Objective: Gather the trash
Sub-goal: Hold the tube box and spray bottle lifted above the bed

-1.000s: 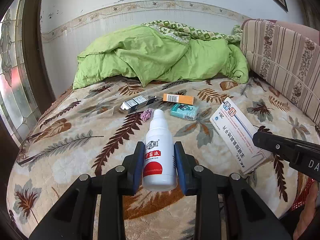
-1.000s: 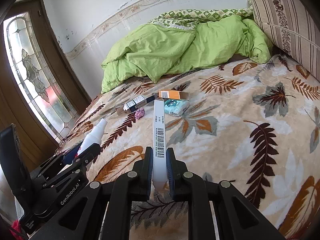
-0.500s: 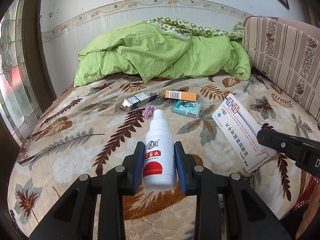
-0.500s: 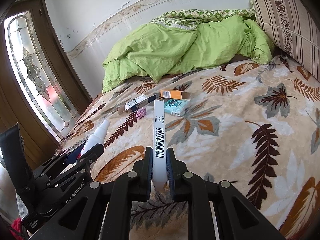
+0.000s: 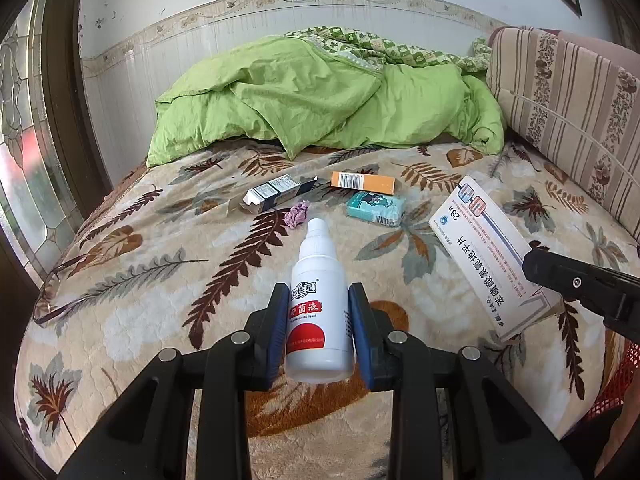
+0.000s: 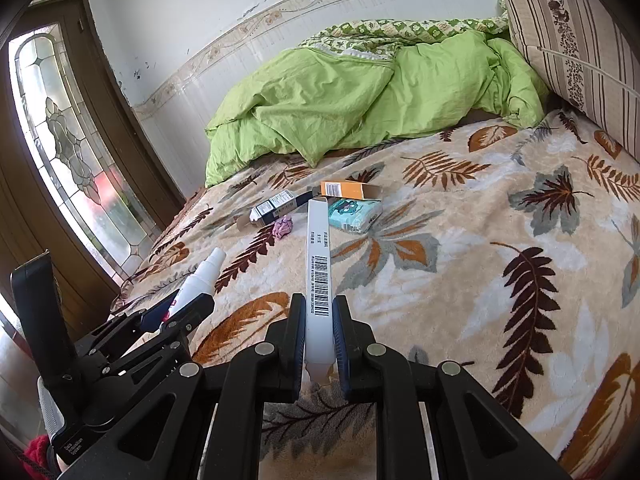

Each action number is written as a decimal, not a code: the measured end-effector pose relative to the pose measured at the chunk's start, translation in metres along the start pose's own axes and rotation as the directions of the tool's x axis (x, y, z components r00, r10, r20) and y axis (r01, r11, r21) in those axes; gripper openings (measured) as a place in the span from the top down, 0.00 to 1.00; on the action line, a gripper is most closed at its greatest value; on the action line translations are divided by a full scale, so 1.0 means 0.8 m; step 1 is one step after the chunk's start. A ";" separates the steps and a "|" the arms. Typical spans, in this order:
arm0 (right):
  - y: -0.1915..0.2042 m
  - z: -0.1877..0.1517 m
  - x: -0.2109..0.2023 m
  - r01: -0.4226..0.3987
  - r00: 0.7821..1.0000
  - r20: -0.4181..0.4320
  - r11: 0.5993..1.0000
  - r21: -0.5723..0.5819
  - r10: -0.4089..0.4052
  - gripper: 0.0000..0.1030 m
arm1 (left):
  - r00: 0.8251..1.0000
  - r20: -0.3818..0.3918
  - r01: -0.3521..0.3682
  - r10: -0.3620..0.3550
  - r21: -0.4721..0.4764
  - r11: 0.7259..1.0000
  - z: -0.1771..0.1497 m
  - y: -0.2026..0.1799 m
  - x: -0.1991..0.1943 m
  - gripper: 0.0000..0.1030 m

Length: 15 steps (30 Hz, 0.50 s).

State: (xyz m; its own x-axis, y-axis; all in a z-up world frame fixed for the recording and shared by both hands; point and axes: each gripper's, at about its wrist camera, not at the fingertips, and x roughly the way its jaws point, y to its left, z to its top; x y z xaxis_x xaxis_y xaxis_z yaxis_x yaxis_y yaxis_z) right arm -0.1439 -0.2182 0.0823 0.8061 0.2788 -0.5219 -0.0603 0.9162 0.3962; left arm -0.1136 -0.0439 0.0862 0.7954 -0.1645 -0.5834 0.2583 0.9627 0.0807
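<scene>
My left gripper (image 5: 318, 298) is shut on a white plastic bottle (image 5: 318, 304) with a red label, held above the leaf-patterned bed cover. The same bottle (image 6: 200, 280) and left gripper (image 6: 188, 306) show at the lower left of the right wrist view. My right gripper (image 6: 319, 312) is shut on a flat white medicine box (image 6: 318, 276), seen edge-on with a barcode; its broad face (image 5: 488, 256) shows at the right of the left wrist view. Farther up the bed lie a dark blue carton (image 5: 276, 196), an orange box (image 5: 362, 182), a teal tissue pack (image 5: 374, 208) and a purple crumpled wrapper (image 5: 298, 214).
A crumpled green duvet (image 5: 328, 100) fills the far end of the bed (image 5: 132, 260). A striped cushion (image 5: 568, 100) runs along the right side. A stained-glass door (image 6: 68, 160) stands at the left. Red mesh (image 5: 616, 380) shows at the lower right edge.
</scene>
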 end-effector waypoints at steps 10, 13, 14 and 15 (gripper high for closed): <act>0.000 0.000 0.000 -0.003 1.000 0.000 1.000 0.003 0.003 0.86 | 1.000 -0.004 0.004 -0.004 -0.004 1.000 0.000 0.001 0.001 0.72; 0.000 0.000 -0.001 -0.010 1.000 0.000 1.000 0.013 0.010 0.86 | 1.000 -0.007 0.015 -0.016 -0.013 1.000 -0.002 0.001 0.002 0.72; 0.000 0.000 -0.002 -0.015 1.000 0.001 1.000 0.021 0.015 0.86 | 1.000 -0.009 0.027 -0.027 -0.022 0.999 -0.004 0.002 0.002 0.72; -0.001 -0.001 -0.003 -0.020 1.000 0.000 0.999 0.027 0.020 0.86 | 0.999 -0.011 0.036 -0.037 -0.027 0.999 -0.006 0.002 0.003 0.72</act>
State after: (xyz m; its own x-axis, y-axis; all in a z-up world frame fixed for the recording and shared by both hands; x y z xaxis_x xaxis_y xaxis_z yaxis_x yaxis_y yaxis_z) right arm -0.1463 -0.2194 0.0832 0.8051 0.2969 -0.5136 -0.0603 0.9022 0.4270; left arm -0.1138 -0.0418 0.0815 0.7796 -0.1974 -0.5944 0.2719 0.9616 0.0372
